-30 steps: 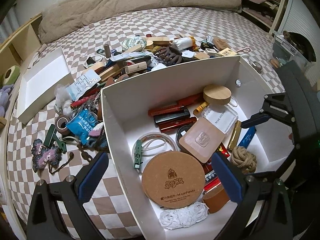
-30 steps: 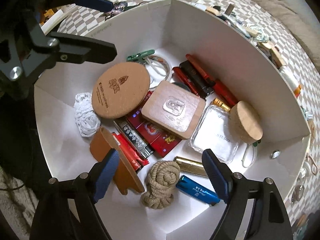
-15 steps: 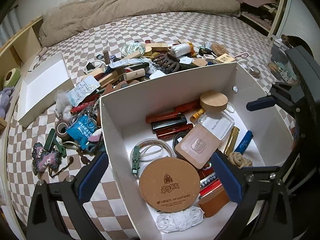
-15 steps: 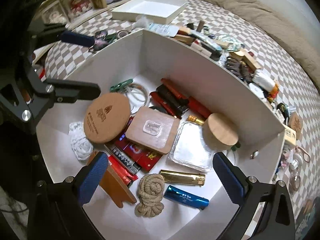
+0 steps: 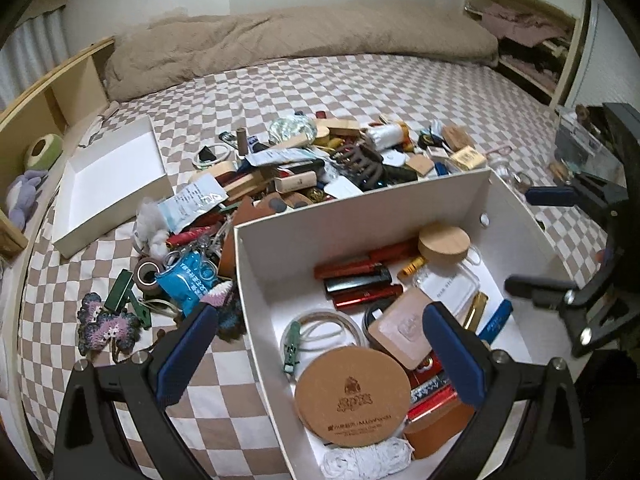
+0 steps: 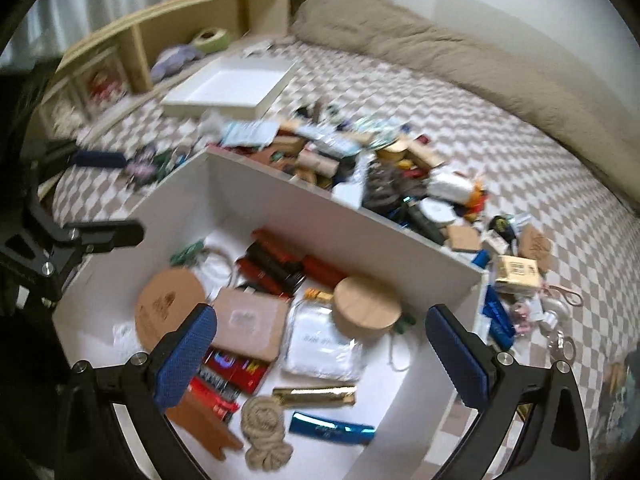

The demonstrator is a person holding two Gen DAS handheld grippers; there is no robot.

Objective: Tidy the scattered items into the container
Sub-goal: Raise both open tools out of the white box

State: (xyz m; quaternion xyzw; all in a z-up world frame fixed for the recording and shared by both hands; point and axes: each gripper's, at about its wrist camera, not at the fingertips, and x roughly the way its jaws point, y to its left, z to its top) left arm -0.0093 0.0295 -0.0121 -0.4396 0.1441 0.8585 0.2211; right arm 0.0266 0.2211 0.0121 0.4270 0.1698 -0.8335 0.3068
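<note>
White rectangular cardboard box (image 5: 360, 216) on checkered brown-and-white bedspread (image 5: 320, 80); used as landmark. Inside box: round cork coaster (image 5: 352, 392) printed with a small logo and a line reading roughly "M.LonPanda", characters before it unreadable; clear flat plastic case (image 5: 450, 286) with faint label, unreadable; square tan wooden block (image 5: 404, 326) with embossed emblem; round light-wood lid (image 5: 444, 242); red and black lipstick-style tubes (image 5: 360, 276); gold lighter (image 6: 314, 394); shiny blue lighter (image 6: 332, 428) with white lettering, too blurred to read; knotted beige rope ball (image 6: 264, 438); white crochet lace piece (image 5: 366, 460); green clip on white cord loop (image 5: 292, 342).

Beyond box's far wall and left of box: heap of scattered small items (image 5: 312, 160) on bedspread. Blue foil sachet (image 5: 188, 280) with white print, unreadable, just left of box. White printed receipt-like packet (image 5: 196, 204) farther left, text illegible. Small yellow carton (image 6: 516, 274) with dark print right of box, unreadable. Shallow white box lid (image 5: 112, 180) well left of box.

Left claw (image 5: 316, 356) wide open, nothing between blue pads, hovering over box's near left wall. Right claw (image 6: 320, 354) wide open, jaws just been opening, nothing gripped, above box interior; right-wrist view motion-blurred.
</note>
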